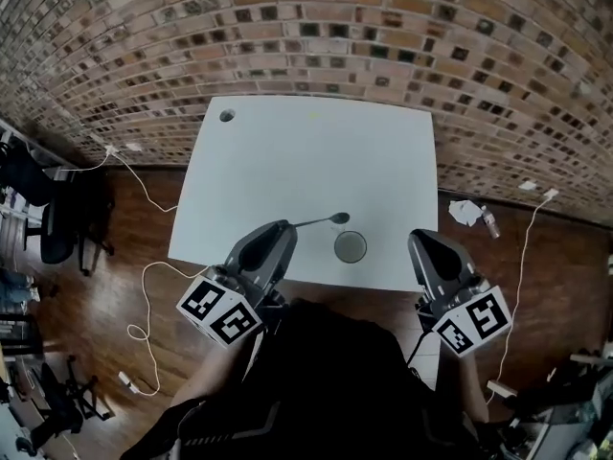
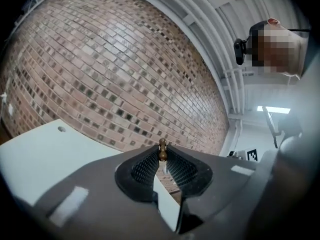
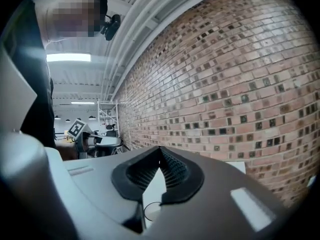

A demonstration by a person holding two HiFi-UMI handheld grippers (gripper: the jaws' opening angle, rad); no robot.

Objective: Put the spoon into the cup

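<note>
My left gripper (image 1: 283,228) hangs over the white table's (image 1: 287,161) near edge, shut on the handle of a metal spoon (image 1: 324,220). The spoon sticks out to the right, and its bowl lies just above and left of the clear cup (image 1: 351,247). In the left gripper view the spoon's brownish handle end (image 2: 162,151) shows pinched between the pads. My right gripper (image 1: 420,239) is off the table's near right corner, to the right of the cup, shut with nothing in it. In the right gripper view the cup's rim (image 3: 151,211) shows below the closed jaws (image 3: 160,151).
The table has a small round hole (image 1: 227,115) at its far left corner. A brick wall (image 1: 383,36) runs behind it. White cables (image 1: 144,276) trail on the wooden floor at left, near office chairs (image 1: 57,228). Crumpled paper and a bottle (image 1: 476,216) lie on the floor at right.
</note>
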